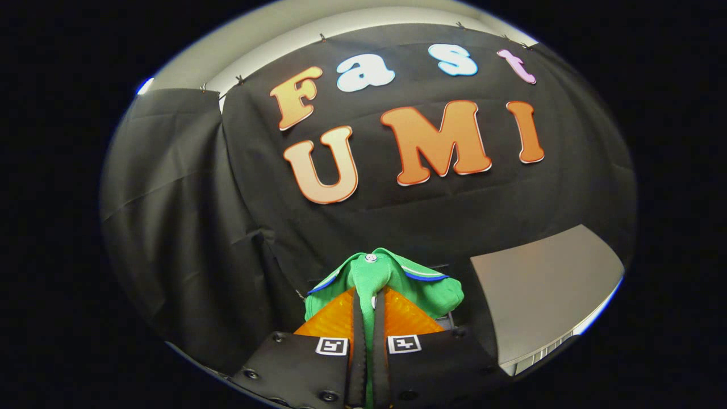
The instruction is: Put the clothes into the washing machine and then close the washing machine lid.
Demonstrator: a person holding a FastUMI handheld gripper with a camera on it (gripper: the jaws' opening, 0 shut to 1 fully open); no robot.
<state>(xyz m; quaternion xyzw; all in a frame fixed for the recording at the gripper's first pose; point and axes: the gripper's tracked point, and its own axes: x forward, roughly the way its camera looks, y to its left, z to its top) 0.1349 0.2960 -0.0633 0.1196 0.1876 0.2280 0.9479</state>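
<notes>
Gripper [368,318]: jaws nearly closed, both pinching green garment [392,278]. Garment bunched between and just ahead of jaws, lifted clear. Grey slab [539,289], likely washing machine lid, lies at 2 o'clock from jaws, near.

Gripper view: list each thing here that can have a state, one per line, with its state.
Gripper: shut on the shirt, both orange fingers pressing the fabric between them.
Shirt: green, bunched, lifted and held at the fingers; collar and a button showing on top.
Grey panel: beyond the fingers, to their right, flat face toward the camera; cannot tell whether it is the washer lid.
</notes>
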